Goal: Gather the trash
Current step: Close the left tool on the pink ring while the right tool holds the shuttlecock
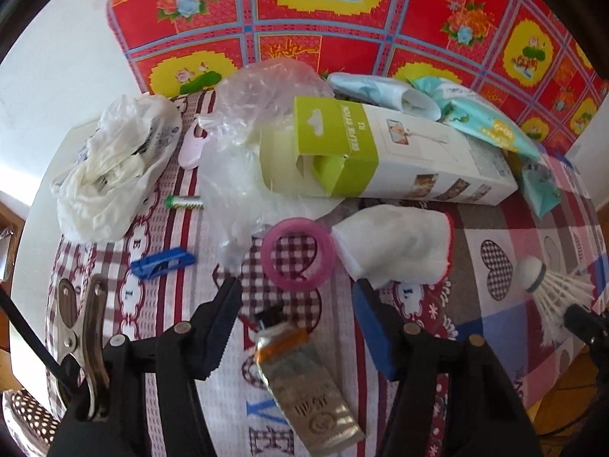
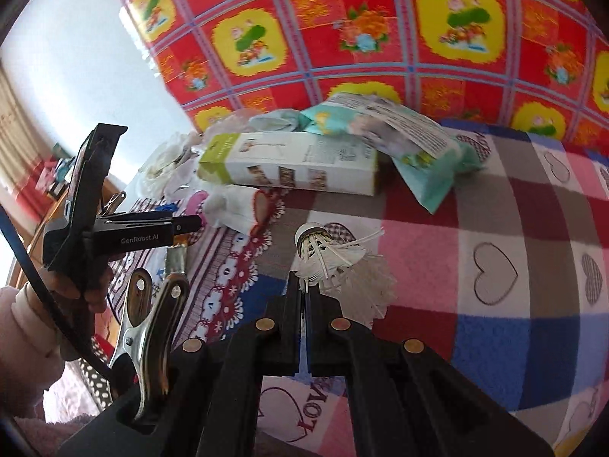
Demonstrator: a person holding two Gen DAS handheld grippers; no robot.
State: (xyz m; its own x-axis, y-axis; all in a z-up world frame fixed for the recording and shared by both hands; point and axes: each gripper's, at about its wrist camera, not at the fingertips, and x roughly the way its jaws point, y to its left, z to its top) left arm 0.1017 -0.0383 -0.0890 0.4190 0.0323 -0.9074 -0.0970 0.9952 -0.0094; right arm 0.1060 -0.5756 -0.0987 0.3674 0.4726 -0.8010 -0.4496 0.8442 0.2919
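Left wrist view looks down over a surface [image 1: 506, 228] draped in a patchwork cloth with hearts. The left tool [image 1: 298, 327] stands spread, its pads touching nothing, with a crumpled tube [image 1: 304, 384] lying between and below them. Just beyond the fingertips lies a pink ring [image 1: 298, 253], and beside it a folded white tissue pack [image 1: 396, 243]. Further toward the far edge rests a selfie stick box [image 1: 384, 152], green at one end with its flap open, a clear plastic bag [image 1: 243, 144] against it and a teal wrapper [image 1: 483, 122] behind it. Near the left edge sit a white crumpled bag [image 1: 110, 167], a small battery [image 1: 182, 202] and a blue clip [image 1: 163, 263]. At the right edge a shuttlecock [image 1: 552, 285] shows.

Right wrist view: the right tool [image 2: 304, 293] is pressed together, pinching the feather skirt of the shuttlecock [image 2: 335, 262], whose cork end points toward the far edge, above the cloth. The selfie stick box [image 2: 289, 167] and teal wrapper [image 2: 426, 175] lie beyond it by the far edge. At the left, a hand [image 2: 91, 285] grips the left tool [image 2: 186, 224].
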